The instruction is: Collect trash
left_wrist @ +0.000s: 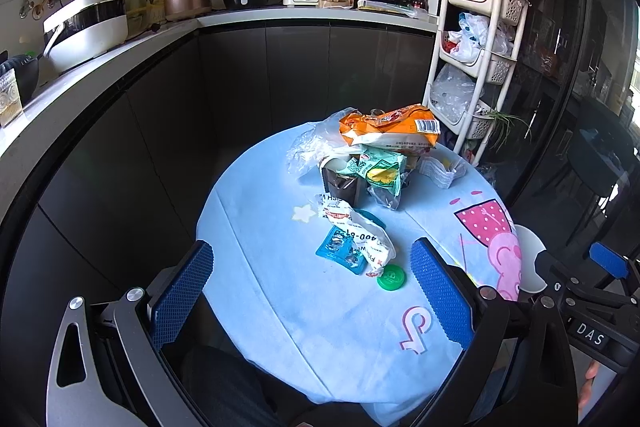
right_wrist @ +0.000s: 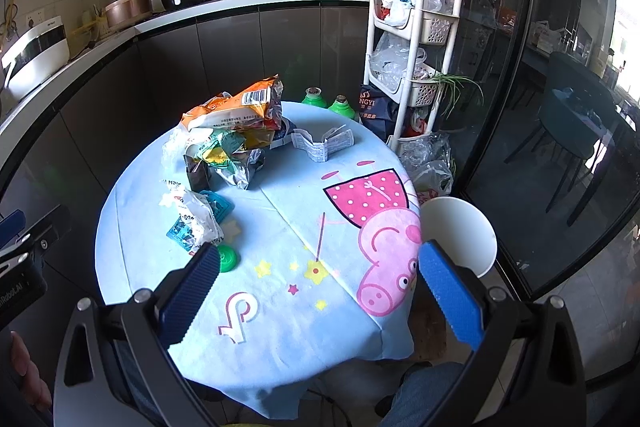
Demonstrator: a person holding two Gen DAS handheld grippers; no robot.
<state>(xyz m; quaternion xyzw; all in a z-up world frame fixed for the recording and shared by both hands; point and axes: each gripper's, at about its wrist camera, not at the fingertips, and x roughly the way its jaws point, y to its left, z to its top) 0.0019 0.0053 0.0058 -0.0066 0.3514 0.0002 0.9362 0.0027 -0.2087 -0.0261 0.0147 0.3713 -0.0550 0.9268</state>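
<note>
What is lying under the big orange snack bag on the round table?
The orange snack bag rests on top of a heap: a green and yellow wrapper, a silver foil bag and a dark cup. Anything deeper inside the heap is covered.

A wrapper pile (right_wrist: 232, 131) sits at the desk's (right_wrist: 280, 327) far-left edge; a bottle cap (right_wrist: 227, 259) lies nearer, a folded leaflet (right_wrist: 324, 143) to the pile's right.

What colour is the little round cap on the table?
Green: the small round plastic cap shows best in the left wrist view.
</note>
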